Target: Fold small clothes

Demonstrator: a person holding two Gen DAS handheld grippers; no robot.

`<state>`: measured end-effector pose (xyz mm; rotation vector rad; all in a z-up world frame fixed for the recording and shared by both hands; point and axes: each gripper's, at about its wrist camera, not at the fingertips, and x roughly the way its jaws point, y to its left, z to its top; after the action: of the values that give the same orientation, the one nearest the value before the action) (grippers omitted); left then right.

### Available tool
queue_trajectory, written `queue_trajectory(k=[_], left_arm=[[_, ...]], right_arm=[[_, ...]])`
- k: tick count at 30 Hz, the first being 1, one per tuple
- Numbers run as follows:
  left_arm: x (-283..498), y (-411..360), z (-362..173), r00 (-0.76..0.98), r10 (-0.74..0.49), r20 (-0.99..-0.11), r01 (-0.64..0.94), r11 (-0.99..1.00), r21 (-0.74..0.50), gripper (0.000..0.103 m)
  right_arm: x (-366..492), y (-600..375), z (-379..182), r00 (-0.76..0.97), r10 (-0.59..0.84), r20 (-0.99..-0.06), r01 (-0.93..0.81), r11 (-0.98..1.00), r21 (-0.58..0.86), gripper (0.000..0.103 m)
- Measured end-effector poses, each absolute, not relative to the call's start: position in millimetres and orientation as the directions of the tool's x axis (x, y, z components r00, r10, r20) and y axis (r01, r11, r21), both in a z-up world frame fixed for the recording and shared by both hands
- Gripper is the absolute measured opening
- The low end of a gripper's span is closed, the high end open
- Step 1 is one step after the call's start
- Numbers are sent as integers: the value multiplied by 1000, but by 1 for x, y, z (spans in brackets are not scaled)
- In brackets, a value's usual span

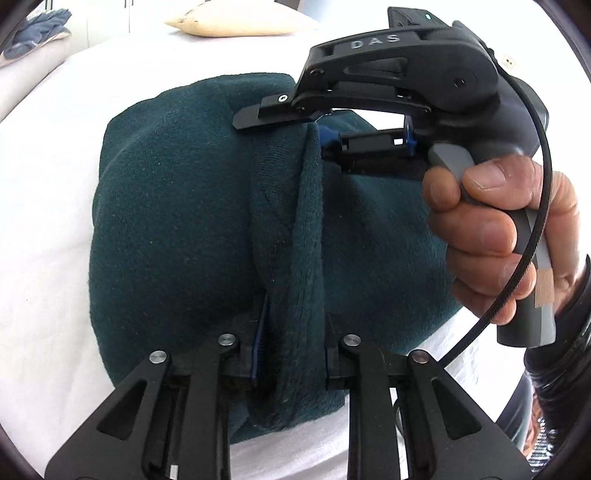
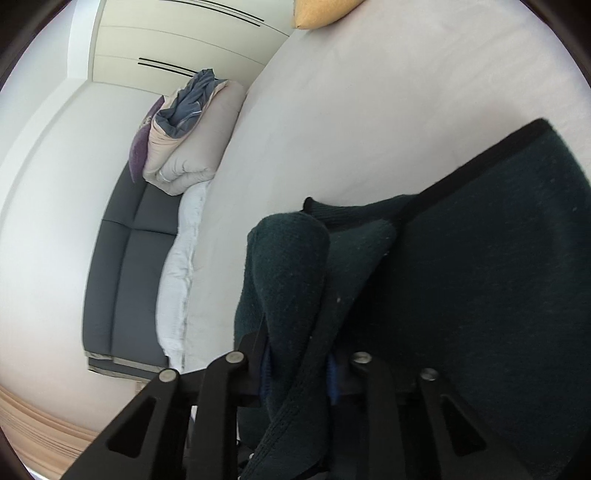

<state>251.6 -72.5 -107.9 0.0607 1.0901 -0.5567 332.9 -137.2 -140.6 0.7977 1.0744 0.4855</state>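
Note:
A dark green knit garment (image 1: 177,229) lies on a white bed sheet (image 1: 48,206). My left gripper (image 1: 293,354) is shut on a raised fold of its edge at the near side. My right gripper (image 1: 317,127), held by a hand, is shut on the same raised edge at the far side. In the right wrist view the right gripper (image 2: 299,373) pinches a thick fold of the green garment (image 2: 480,295), which spreads to the right over the sheet (image 2: 369,110).
A beige pillow (image 1: 236,22) lies at the far end of the bed. A folded duvet with blue cloth (image 2: 188,125) sits on a grey sofa (image 2: 125,258) beside the bed. White wardrobe doors (image 2: 177,40) stand behind.

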Motion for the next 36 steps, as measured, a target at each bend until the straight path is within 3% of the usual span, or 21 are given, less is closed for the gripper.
queue_trajectory(k=[17,29,33,34,35,36], left_arm=[[239,-88,-77,278,-509,-814,543,783,-304,21],[234,-70,-82,249,-539,-804,567,754,-330,21],[231,-40,-82,203,-564,-801,543,745,-387,33],[227,-28,-79,184,-580,-793,539,734,-412,39],[222,-9,-74,168,-603,-780,529,723,-445,58],[217,5,-72,166,-620,-767,523,715,-465,63]], right_arm=[[335,-194,-128,487,653,-580,-25,674,738,13],[338,-255,-150,444,621,-646,80,691,719,14],[334,-263,-163,441,654,-615,124,634,763,19],[330,-263,-162,443,659,-608,128,625,770,23],[325,-263,-161,444,661,-605,127,622,773,26],[319,-262,-159,445,662,-603,125,621,774,30]])
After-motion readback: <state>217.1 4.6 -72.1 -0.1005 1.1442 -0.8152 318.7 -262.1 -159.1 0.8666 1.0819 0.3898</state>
